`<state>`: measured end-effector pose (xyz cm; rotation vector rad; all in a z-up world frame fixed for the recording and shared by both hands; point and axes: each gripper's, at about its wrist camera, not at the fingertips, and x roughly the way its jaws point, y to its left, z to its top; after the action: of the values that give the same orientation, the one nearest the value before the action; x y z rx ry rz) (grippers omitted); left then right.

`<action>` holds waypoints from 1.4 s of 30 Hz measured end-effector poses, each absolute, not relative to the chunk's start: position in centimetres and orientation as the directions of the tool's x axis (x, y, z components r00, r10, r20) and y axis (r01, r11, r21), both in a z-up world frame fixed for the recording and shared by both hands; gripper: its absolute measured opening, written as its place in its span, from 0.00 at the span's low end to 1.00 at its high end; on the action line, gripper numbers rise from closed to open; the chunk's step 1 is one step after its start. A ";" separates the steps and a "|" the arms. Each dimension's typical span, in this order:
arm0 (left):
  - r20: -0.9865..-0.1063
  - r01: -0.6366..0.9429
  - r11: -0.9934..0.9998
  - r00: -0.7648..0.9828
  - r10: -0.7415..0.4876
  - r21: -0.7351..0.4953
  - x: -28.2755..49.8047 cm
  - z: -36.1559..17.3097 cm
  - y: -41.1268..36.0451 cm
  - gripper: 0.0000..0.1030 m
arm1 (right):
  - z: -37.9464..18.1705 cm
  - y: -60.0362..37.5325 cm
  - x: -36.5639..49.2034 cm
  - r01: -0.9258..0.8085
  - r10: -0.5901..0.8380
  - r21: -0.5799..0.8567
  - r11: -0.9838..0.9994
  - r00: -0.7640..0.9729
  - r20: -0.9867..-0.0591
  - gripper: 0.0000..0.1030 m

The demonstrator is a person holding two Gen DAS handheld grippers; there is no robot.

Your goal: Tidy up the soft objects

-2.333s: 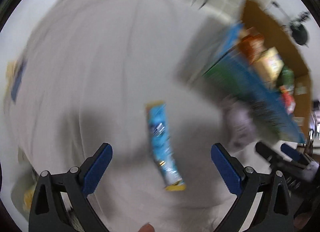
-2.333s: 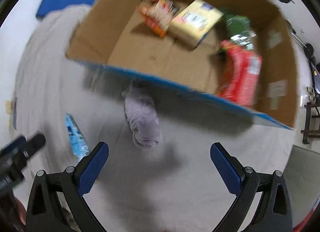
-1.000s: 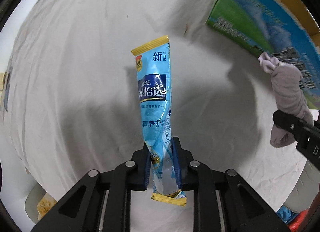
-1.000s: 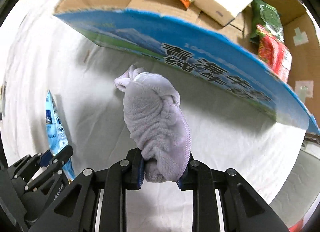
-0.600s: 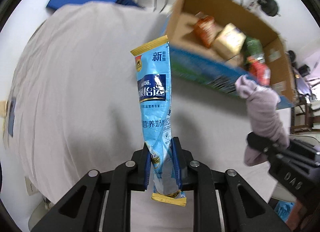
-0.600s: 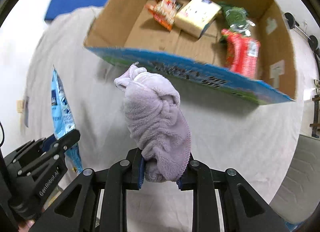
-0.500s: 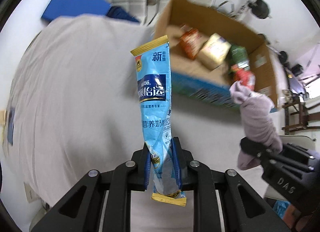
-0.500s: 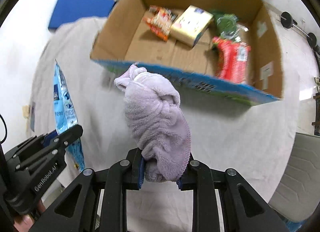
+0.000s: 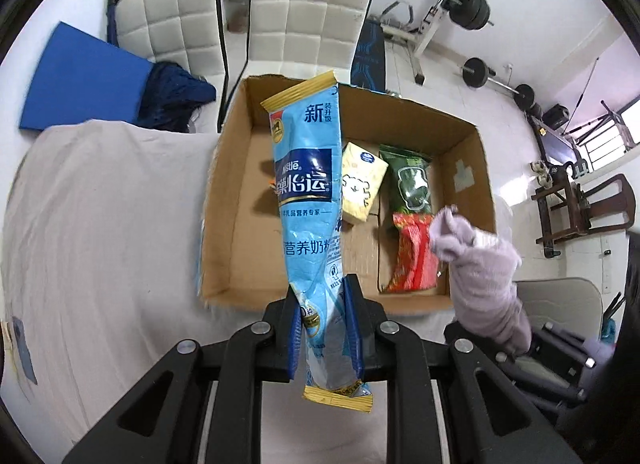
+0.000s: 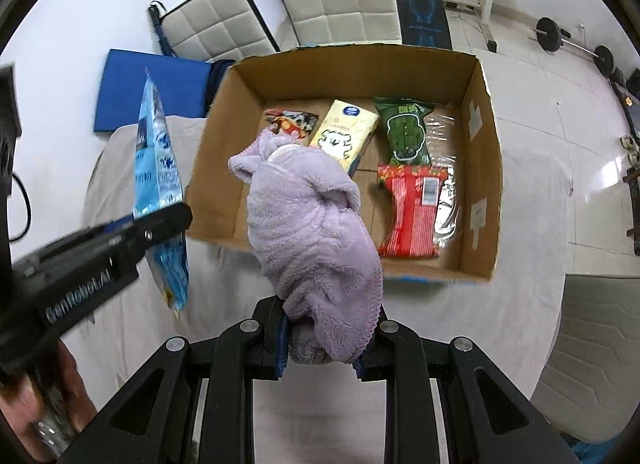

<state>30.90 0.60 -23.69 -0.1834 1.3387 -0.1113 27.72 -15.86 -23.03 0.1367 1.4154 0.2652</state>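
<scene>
My left gripper is shut on the lower end of a long light-blue Nestle pouch, held upright in the air in front of an open cardboard box. My right gripper is shut on a rolled lilac fleece cloth, raised before the same box. The pouch also shows in the right wrist view, and the cloth in the left wrist view. The box holds a yellow carton, a green pack, a red pack and an orange snack bag.
The box stands on a table under a pale cloth. Behind it are two white padded chairs, a blue mat and weight equipment on the floor. A grey chair seat is at the right.
Both grippers closed on their objects on the table, then lifted them. They have risen higher and now look down into the open box.
</scene>
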 end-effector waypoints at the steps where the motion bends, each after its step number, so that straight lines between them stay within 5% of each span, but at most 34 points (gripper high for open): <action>1: -0.959 -0.031 0.979 0.208 -0.193 -0.203 31.5 -24.0 0.8 0.16 | -23.6 -15.9 28.3 -0.093 0.260 0.250 0.964 0.122 -0.958 0.24; 11: -0.908 -0.373 0.833 0.072 -0.413 -0.409 36.2 -31.7 4.3 0.16 | -30.0 -15.2 32.4 -0.003 0.223 0.224 0.975 0.042 -0.974 0.24; 24: -0.933 -0.387 0.855 0.039 -0.359 -0.345 36.3 -34.7 3.5 0.18 | -35.5 -14.0 34.0 -0.020 0.206 0.207 0.978 -0.027 -0.978 0.25; 27: -0.940 -0.386 0.864 0.025 -0.340 -0.323 36.2 -34.9 3.5 0.19 | -36.2 -13.8 34.2 -0.024 0.200 0.201 0.979 -0.043 -0.979 0.29; 34: -0.961 -0.378 0.889 0.012 -0.276 -0.260 35.9 -34.2 3.3 0.24 | -36.3 -13.6 34.4 -0.031 0.172 0.173 0.984 -0.031 -0.985 0.56; 42: -0.968 -0.352 0.904 0.027 -0.251 -0.244 35.5 -32.7 2.9 0.25 | -35.3 -14.5 34.3 -0.036 0.157 0.157 0.987 -0.010 -0.988 0.65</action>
<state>35.51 2.90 -32.71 -0.4850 1.5619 0.0827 34.28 -14.51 -35.34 0.0948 1.5737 0.1531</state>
